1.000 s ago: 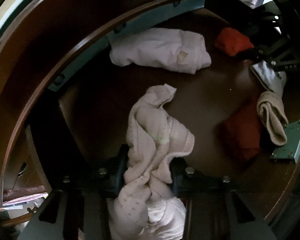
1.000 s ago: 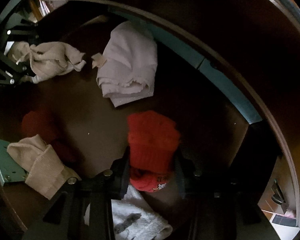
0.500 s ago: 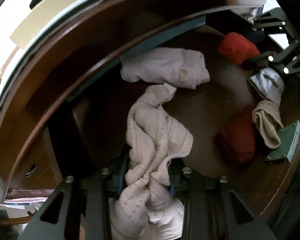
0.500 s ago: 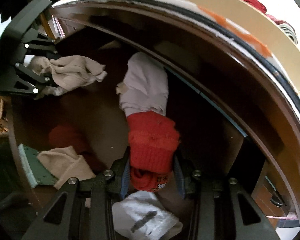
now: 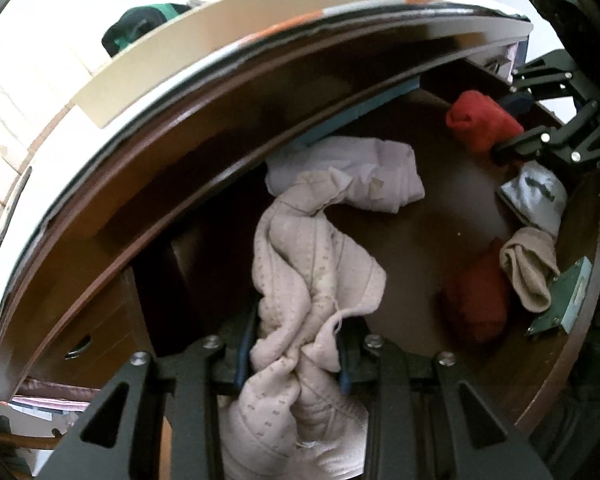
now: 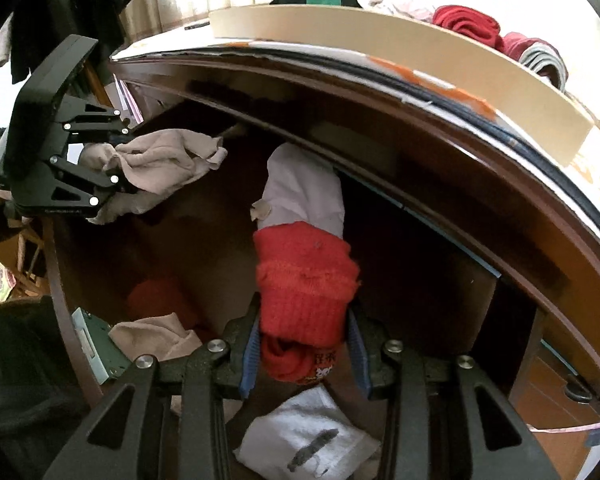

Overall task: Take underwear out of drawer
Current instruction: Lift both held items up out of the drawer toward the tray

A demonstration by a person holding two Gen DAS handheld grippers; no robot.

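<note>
Your left gripper (image 5: 292,356) and right gripper (image 6: 304,354) share one build: matte black triangulated linkage arms, silver screw heads, blue-edged pads (image 6: 249,354), and small white lettering, apparently a maker's mark.

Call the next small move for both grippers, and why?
Probably lift both clear of the drawer. The left gripper is shut on beige underwear, the right gripper on a red garment; both hang over the drawer, beside the dresser top.
</note>
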